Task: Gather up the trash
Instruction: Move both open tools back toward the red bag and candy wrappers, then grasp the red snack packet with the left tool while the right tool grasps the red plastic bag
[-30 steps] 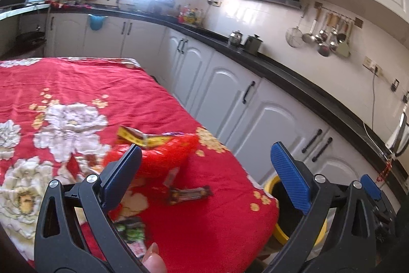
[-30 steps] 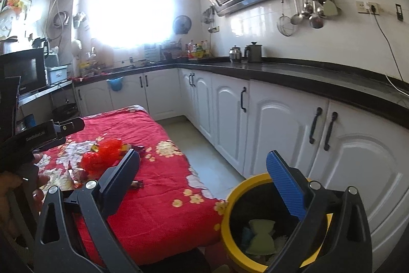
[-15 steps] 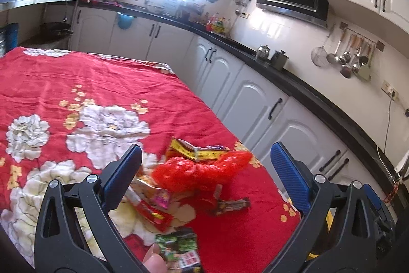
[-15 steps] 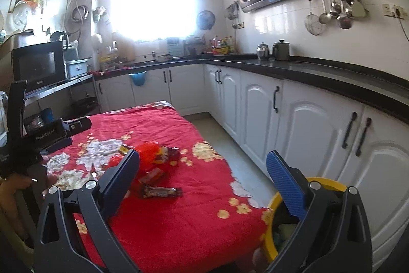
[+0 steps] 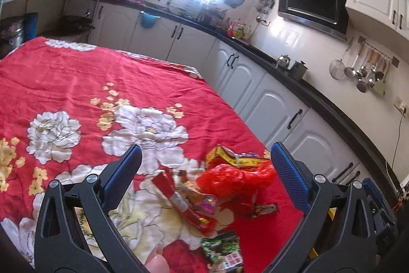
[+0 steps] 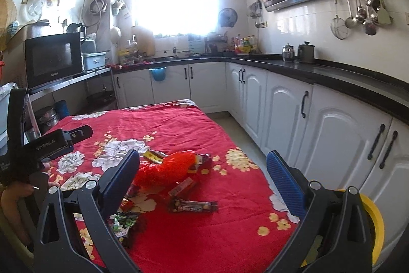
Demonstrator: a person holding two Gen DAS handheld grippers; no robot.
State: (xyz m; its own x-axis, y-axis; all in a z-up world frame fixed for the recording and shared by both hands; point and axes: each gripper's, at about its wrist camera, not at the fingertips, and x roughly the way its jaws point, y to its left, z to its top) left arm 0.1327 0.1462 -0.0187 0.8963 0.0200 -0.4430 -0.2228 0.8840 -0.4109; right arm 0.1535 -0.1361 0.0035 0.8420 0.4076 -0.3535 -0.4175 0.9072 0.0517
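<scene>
Both the left gripper (image 5: 205, 173) and the right gripper (image 6: 203, 177) hang wide and empty above the red floral tablecloth (image 5: 76, 83), where a red mesh bag (image 5: 235, 177), a chocolate bar wrapper (image 6: 193, 206) and other snack wrappers lie clustered, the yellow-rimmed bin (image 6: 374, 221) beside the table

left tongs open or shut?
Open. The left tongs show blue pads spread wide apart, nothing between them; wrappers lie below on the tablecloth.

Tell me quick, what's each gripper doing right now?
Left gripper: open, holding nothing.
Right gripper: open, holding nothing.
</scene>
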